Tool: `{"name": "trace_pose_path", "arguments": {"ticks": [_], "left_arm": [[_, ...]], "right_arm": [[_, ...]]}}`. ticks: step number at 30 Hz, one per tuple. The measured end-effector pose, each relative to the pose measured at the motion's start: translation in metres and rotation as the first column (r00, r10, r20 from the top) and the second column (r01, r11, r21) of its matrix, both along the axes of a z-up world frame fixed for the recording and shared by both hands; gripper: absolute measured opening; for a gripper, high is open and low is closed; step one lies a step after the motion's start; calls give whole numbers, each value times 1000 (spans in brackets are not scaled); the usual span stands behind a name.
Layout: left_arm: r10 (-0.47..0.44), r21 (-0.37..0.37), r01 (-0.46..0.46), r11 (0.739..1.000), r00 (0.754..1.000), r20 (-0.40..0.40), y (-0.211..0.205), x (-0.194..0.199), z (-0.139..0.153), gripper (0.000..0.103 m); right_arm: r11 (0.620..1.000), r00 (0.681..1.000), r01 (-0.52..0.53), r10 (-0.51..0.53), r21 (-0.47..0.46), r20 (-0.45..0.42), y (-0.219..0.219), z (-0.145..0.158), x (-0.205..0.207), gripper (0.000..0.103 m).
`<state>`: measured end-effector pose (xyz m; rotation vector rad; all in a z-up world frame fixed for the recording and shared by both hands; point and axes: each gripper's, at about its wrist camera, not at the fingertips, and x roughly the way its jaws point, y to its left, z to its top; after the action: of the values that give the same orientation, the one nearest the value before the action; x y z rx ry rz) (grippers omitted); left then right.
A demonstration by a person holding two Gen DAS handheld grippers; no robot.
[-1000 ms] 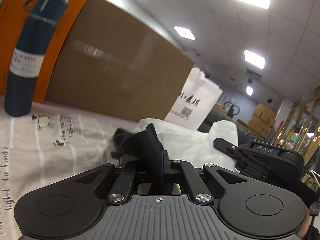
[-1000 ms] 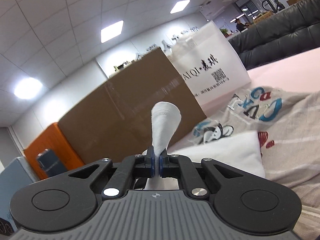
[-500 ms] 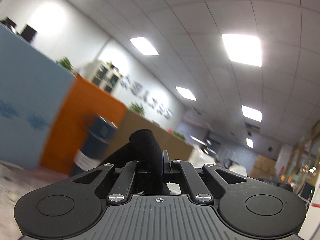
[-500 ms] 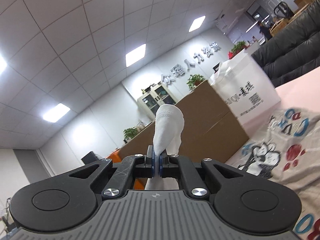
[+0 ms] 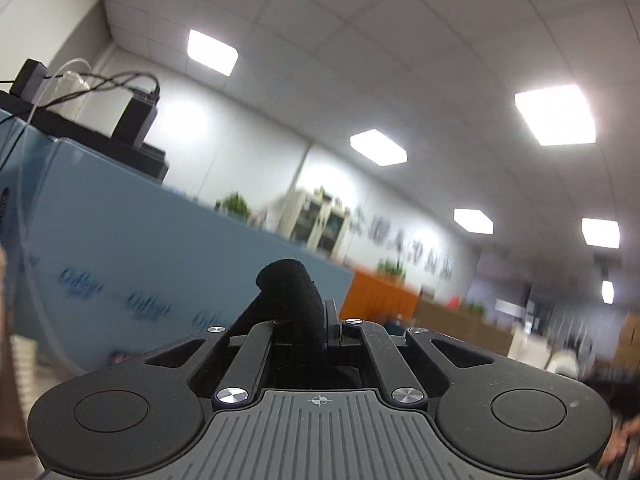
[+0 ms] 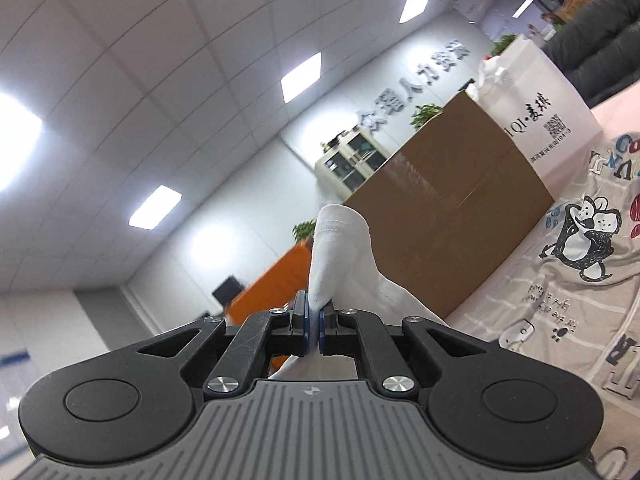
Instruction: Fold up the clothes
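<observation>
Office ceiling panels (image 5: 360,20) with bright square lights fill the upper half of both views, and we see a white wall with grey lettering (image 6: 416,100) behind them. Through the left wrist camera a blue partition (image 5: 120,264) crosses the left middle of the frame, an orange cabinet (image 5: 380,300) sits right of centre, and the far right is blurred. Our left gripper (image 5: 326,320) sits at lower centre, its jaws clamped tight on a black garment (image 5: 296,292) that bulges up in a rounded fold above the fingers.

Through the right wrist camera a large brown cardboard box (image 6: 452,216) stands right of centre, with a white paper bag (image 6: 536,100) touching its upper right side. A grey bedsheet printed with cartoon penguins (image 6: 580,280) spreads across the lower right. Our right gripper (image 6: 314,324), at lower centre, is closed on a white garment (image 6: 336,248), which rises in a peaked fold above the jaws and drapes down to their right.
</observation>
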<state>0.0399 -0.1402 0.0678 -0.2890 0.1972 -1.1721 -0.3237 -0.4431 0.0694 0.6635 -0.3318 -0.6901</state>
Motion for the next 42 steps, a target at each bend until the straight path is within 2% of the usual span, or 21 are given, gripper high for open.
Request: {"name": "trace_pose_path", "arguments": {"ticks": [2,5,11,17,19,21,23,24,25,27,29,31,34,38,42], "left_arm": [[-24,87,25,996,1000,-21,13,-5,-19,3],[-53,161,56,985,998,-21,34,-15,-38,4],[-37,199,51,979,997,-73,70,-38,-60,4],[-6,271,51,961,986,-165,85,-43,-89,6],[3,309,54,949,984,-178,88,-43,-95,11],[11,338,53,940,983,-186,90,-44,-97,11],[37,354,36,935,980,-197,94,-46,-98,16],[65,361,10,933,979,-195,98,-47,-97,23],[98,367,-21,930,977,-192,102,-47,-97,31],[181,383,-108,917,970,-159,113,-46,-92,41],[272,387,-213,897,957,-104,125,-44,-85,47],[350,371,-308,876,935,-51,136,-40,-74,58],[418,316,-398,861,909,5,145,-33,-56,61],[389,253,-392,885,919,61,129,-19,-31,62],[290,250,-302,920,953,84,96,-1,-21,63]], "right_arm": [[1000,998,-25,24,-17,-62,13,-9,1,4],[999,991,-49,45,-23,-125,31,-21,-3,4],[997,974,-15,-2,-72,-225,74,-37,-22,4],[998,955,56,-57,-10,-290,103,-65,-50,4],[997,944,69,-57,27,-324,107,-76,-57,5],[994,932,84,-55,66,-358,110,-87,-62,5],[989,922,105,-58,105,-382,112,-96,-68,6],[985,918,119,-61,125,-391,113,-101,-72,8],[981,914,132,-64,145,-400,114,-105,-75,14],[970,905,161,-72,180,-418,116,-114,-82,18],[961,888,226,-136,159,-440,115,-110,-91,26],[947,865,298,-216,117,-453,112,-101,-100,41],[929,840,363,-295,68,-456,101,-88,-110,45],[942,852,334,-285,36,-438,75,-70,-108,55],[958,876,281,-233,53,-423,42,-53,-95,59]]}}
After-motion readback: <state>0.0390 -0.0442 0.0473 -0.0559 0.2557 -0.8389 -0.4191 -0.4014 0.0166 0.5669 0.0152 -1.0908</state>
